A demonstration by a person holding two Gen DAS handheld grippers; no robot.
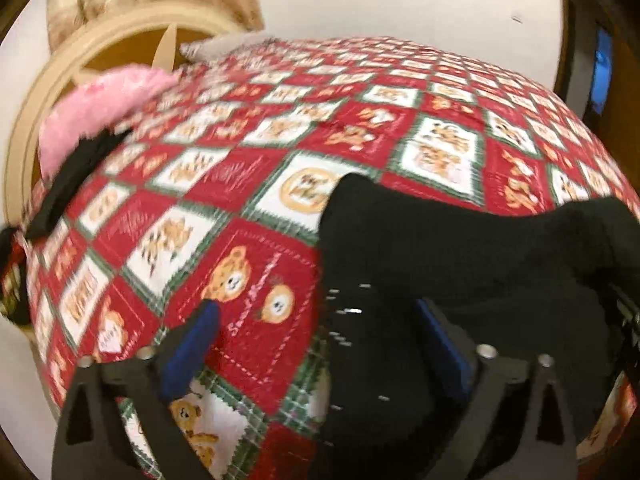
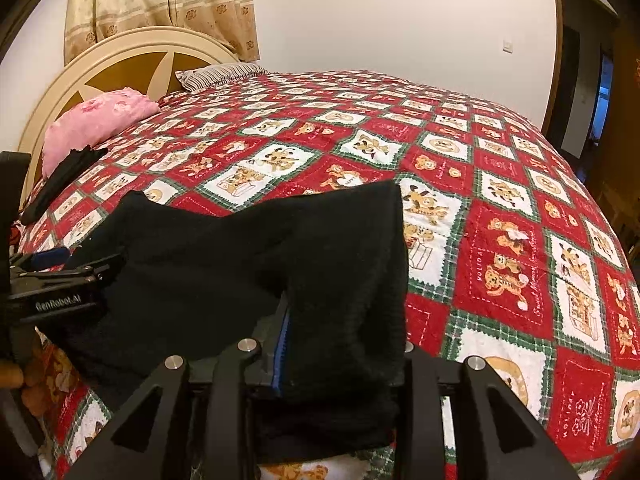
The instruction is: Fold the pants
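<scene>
pants (image 2: 224,264): black, bunched at near edge of bedspread (image 2: 480,200), lifted on the right
right gripper (image 2: 344,344): clamped on pants' right edge
left gripper (image 1: 316,344): fingers spread, cloth against right finger only
far left: pink pillow (image 2: 96,120), headboard (image 2: 132,60)

A home bedroom is shown.
A bed (image 2: 460,184) is covered by a bear-print quilt; a headboard (image 2: 120,64), pink pillow (image 2: 96,124) and curtain (image 2: 168,0) are seen.
</scene>
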